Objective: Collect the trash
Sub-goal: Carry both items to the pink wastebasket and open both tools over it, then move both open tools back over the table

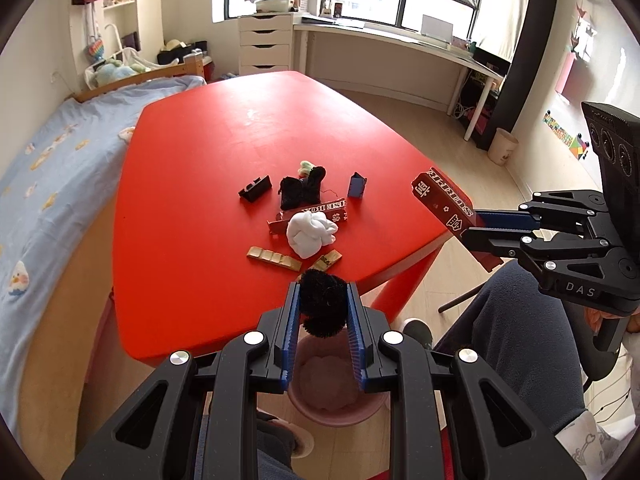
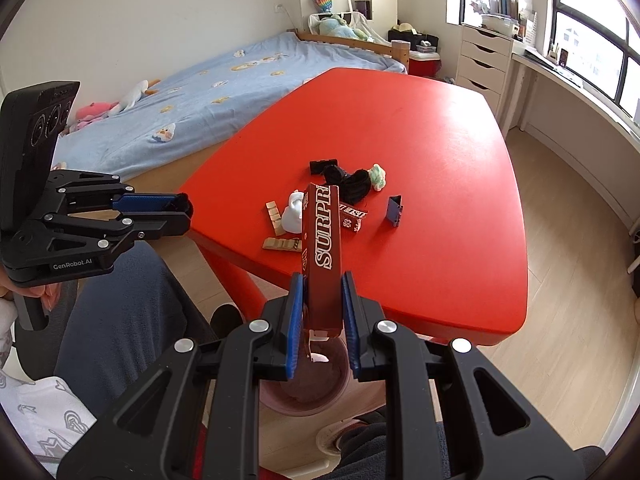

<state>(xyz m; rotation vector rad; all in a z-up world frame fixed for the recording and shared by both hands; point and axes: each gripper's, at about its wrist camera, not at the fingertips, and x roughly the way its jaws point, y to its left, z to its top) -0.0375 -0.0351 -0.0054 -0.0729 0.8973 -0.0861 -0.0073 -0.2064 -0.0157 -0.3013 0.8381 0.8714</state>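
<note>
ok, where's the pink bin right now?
On the floor at the near edge of the red table, seen in both wrist views directly below the two grippers: pink bin.

Both grippers: left gripper (image 1: 323, 312) and right gripper (image 2: 322, 304) black linkage frames, silver pivot screws, blue ribbed pads. Person wears dark blue fleece trousers (image 1: 516, 344), probably.
</note>
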